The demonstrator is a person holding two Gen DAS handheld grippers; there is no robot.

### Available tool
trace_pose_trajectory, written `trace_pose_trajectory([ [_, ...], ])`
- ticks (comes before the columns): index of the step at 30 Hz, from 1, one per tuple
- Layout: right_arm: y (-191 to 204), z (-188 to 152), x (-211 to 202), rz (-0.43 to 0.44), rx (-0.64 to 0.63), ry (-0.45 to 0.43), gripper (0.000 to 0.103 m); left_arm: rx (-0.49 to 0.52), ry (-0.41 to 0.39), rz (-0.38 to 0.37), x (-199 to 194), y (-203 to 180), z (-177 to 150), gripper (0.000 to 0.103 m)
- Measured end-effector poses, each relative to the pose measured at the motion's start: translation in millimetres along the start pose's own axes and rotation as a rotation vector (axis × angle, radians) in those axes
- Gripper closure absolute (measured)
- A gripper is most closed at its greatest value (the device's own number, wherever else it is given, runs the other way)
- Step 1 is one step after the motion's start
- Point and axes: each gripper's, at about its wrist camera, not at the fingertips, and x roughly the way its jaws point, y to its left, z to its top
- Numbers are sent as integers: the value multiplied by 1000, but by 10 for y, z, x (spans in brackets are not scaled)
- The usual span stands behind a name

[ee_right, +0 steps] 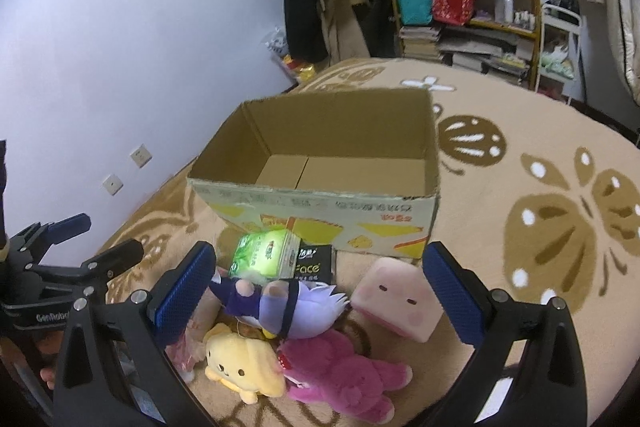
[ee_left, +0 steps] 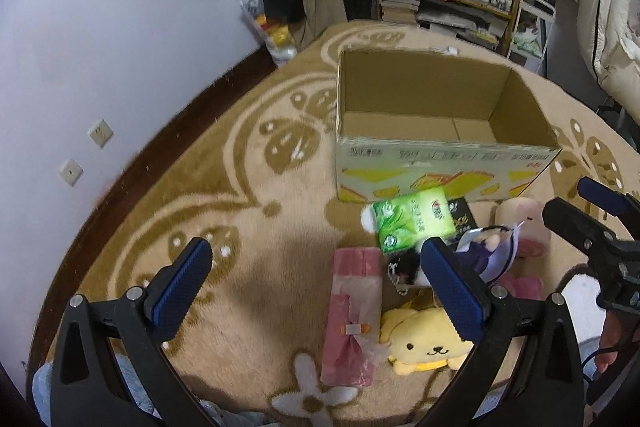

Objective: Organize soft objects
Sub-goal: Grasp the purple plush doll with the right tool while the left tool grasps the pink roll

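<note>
Right gripper [ee_right: 320, 291] (fingers spread, empty): lower until the purple-robed, white-haired plush doll [ee_right: 288, 303] sits between your fingers, then pinch its body.

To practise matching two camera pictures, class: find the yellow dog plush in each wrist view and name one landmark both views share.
Left wrist view: the yellow dog plush lies low, right of centre, partly behind the camera's own right-hand finger.
Right wrist view: the yellow dog plush lies low, left of centre, touching the pink plush.
Shared landmark: the open cardboard box, beyond the toys.
</note>
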Motion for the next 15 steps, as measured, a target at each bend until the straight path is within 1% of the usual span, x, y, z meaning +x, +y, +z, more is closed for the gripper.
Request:
trace_pose_trajectory([
  [7, 203, -119, 172, 35, -115, 91, 0, -22, 113, -2, 293, 40, -12, 0],
  [11, 342, -201, 304, 28, -198, 136, 0, -30, 178, -59, 440, 32, -4, 0],
  [15, 422, -260, 430, -19, -262, 172, 0, -25, 233, -55, 598, 13, -4, 0],
])
